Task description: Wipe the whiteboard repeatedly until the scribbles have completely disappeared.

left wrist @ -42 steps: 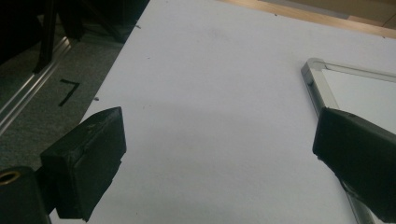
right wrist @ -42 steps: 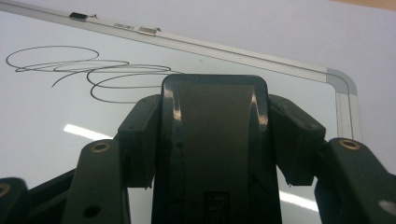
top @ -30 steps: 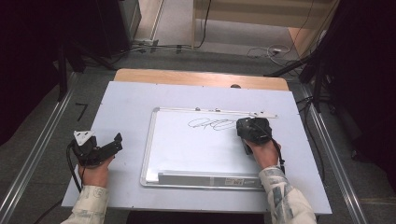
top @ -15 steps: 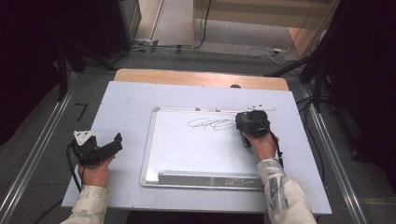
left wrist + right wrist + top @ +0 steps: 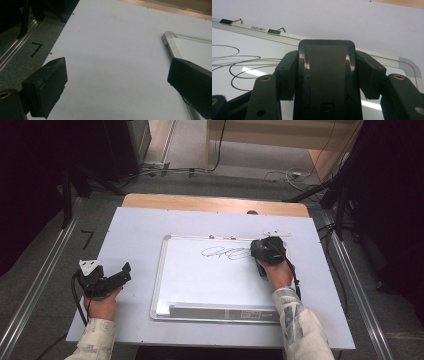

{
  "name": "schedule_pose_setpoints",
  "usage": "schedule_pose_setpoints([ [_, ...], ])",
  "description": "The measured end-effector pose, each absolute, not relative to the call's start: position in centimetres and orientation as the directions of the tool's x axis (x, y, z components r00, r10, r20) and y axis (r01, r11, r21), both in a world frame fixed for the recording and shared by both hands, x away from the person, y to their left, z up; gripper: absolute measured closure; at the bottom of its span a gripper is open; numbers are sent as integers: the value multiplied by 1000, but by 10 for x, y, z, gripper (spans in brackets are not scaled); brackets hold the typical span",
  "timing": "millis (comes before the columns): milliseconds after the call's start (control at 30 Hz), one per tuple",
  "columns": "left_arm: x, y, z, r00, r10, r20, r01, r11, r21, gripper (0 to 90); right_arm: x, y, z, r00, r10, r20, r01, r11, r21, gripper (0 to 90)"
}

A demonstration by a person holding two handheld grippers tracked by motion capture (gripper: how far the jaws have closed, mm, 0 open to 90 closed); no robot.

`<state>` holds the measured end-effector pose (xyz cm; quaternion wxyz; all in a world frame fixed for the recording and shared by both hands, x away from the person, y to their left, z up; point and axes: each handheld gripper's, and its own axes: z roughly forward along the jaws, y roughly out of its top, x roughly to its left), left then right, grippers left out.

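Right gripper (image 5: 327, 82) clamping a black eraser (image 5: 327, 75), "deli" on the whiteboard (image 5: 227, 72) frame beyond it, scribble (image 5: 227, 253) just left, left gripper (image 5: 117, 82) wide, bare table (image 5: 112, 50) between.

— Was anything readable there?
— The whiteboard (image 5: 242, 82) carried the brand "deli" printed small on its top frame rail, between two black clips. A black "7" (image 5: 37, 48) was marked on the grey floor left of the table.
— And the black writing on the board?
— Just looping scrawl (image 5: 227, 253), no letters I could make out
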<state>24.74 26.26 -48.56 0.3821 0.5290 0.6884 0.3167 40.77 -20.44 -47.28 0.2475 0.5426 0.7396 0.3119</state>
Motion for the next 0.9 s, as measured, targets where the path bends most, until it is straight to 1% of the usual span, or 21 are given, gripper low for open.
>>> schedule_pose_setpoints([
  [633,247,263,-485,-147,970,-194,487,242,839,29,411,-207,-479,-295,955,-15,668,217,712,379],
  [900,247,263,-485,-147,969,-197,484,244,840,28,410,-207,-479,-297,955,-17,665,219,714,391],
])
